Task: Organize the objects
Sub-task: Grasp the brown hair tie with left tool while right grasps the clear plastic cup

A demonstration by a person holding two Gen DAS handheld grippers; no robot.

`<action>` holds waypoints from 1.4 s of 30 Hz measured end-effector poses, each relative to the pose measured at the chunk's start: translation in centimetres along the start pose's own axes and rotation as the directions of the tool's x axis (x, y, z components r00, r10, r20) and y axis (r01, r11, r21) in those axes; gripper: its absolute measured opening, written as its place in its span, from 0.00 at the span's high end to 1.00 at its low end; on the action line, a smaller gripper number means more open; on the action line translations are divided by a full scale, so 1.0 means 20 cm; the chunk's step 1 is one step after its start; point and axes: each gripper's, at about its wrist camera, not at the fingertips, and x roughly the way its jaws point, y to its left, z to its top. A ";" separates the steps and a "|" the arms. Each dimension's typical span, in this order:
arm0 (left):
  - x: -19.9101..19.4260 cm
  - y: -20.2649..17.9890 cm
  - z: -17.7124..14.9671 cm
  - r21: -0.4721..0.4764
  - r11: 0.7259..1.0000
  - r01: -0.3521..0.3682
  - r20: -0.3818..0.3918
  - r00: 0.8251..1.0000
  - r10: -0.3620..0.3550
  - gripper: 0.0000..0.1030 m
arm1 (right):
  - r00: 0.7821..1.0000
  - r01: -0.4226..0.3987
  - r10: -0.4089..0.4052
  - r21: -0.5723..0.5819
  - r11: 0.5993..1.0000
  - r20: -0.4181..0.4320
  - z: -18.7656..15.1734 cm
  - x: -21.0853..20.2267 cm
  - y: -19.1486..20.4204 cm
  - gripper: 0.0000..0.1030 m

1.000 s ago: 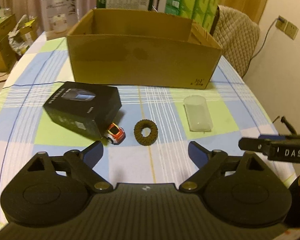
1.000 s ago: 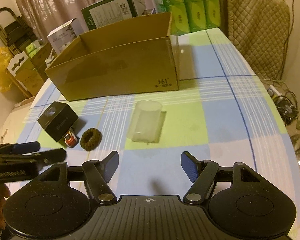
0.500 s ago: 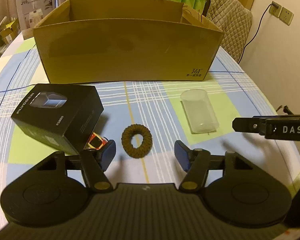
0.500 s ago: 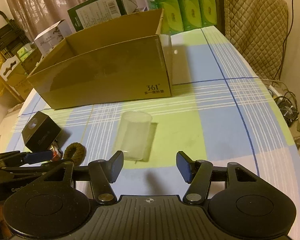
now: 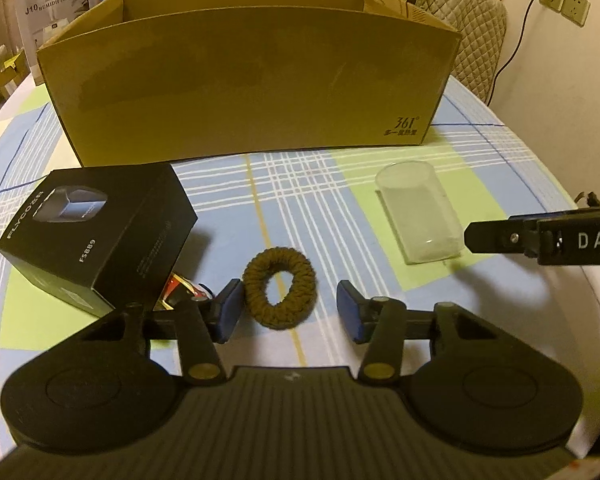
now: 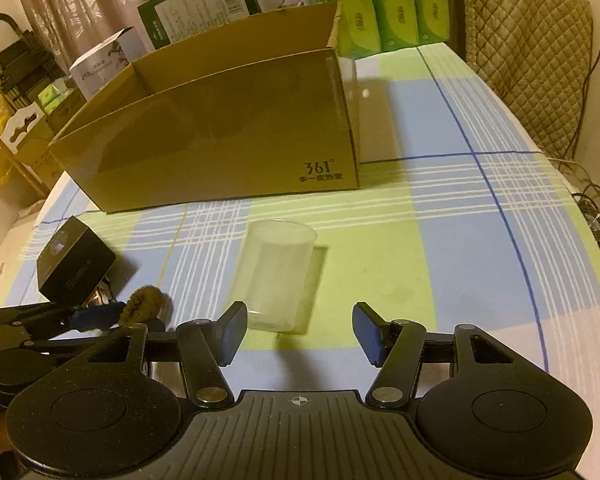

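A quilted chair cover (image 6: 528,52) stands beside stacked green tissue packs (image 6: 384,8).

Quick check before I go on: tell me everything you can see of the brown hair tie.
The brown hair tie is a thick ring of knitted or braided fabric, lying flat on the checked tablecloth. It sits between the fingers of the left gripper, whose jaws have just been closing; the left pad is at its edge, the right one apart. The black box lies to its left.
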 end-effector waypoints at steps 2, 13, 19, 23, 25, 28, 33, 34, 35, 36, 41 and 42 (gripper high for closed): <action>0.02 0.01 0.00 -0.006 1.000 -0.004 -0.009 1.000 0.004 0.68 | 1.000 -0.005 0.005 -0.008 1.000 -0.003 0.00 0.02 0.01 0.45; -0.06 0.06 0.00 -0.080 0.997 0.009 0.002 1.000 -0.008 0.84 | 1.000 0.006 -0.008 -0.074 0.997 -0.027 0.05 0.18 0.13 0.45; -0.12 0.10 0.01 -0.128 0.992 0.018 0.022 1.000 -0.016 0.84 | 0.998 0.053 -0.056 -0.103 0.993 -0.031 0.09 0.25 0.17 0.45; -0.13 0.11 0.02 -0.124 0.992 0.017 0.026 1.000 -0.014 0.84 | 0.994 0.106 -0.110 -0.126 0.986 -0.027 0.11 0.29 0.19 0.45; -0.14 0.12 0.02 -0.129 0.991 0.017 0.030 0.999 -0.013 0.84 | 0.992 0.115 -0.121 -0.130 0.985 -0.037 0.11 0.31 0.19 0.45; -0.15 0.13 0.02 -0.136 0.991 0.017 0.036 0.999 -0.012 0.84 | 0.991 0.120 -0.126 -0.137 0.983 -0.038 0.11 0.32 0.19 0.50; -0.16 0.14 0.01 -0.143 0.990 0.016 0.037 0.999 -0.011 0.84 | 0.994 0.103 -0.107 -0.137 0.985 -0.021 0.09 0.25 0.19 0.51; -0.17 0.13 0.01 -0.144 0.989 0.017 0.036 0.999 -0.012 0.84 | 0.995 0.097 -0.101 -0.137 0.986 -0.020 0.08 0.23 0.20 0.51; -0.17 0.13 0.00 -0.146 0.989 0.018 0.033 0.999 -0.013 0.84 | 0.995 0.092 -0.096 -0.135 0.987 -0.019 0.08 0.21 0.20 0.51; -0.18 0.14 0.00 -0.149 0.989 0.019 0.032 0.999 -0.014 0.84 | 0.996 0.087 -0.090 -0.133 0.987 -0.017 0.07 0.18 0.21 0.51; -0.23 0.12 -0.01 -0.164 0.986 0.026 0.038 0.999 -0.020 0.84 | 0.998 0.065 -0.065 -0.110 0.992 0.005 0.04 0.02 0.21 0.51; -0.24 0.12 -0.01 -0.165 0.986 0.025 0.042 0.999 -0.019 0.84 | 0.998 0.061 -0.060 -0.102 0.993 0.012 0.03 -0.02 0.22 0.51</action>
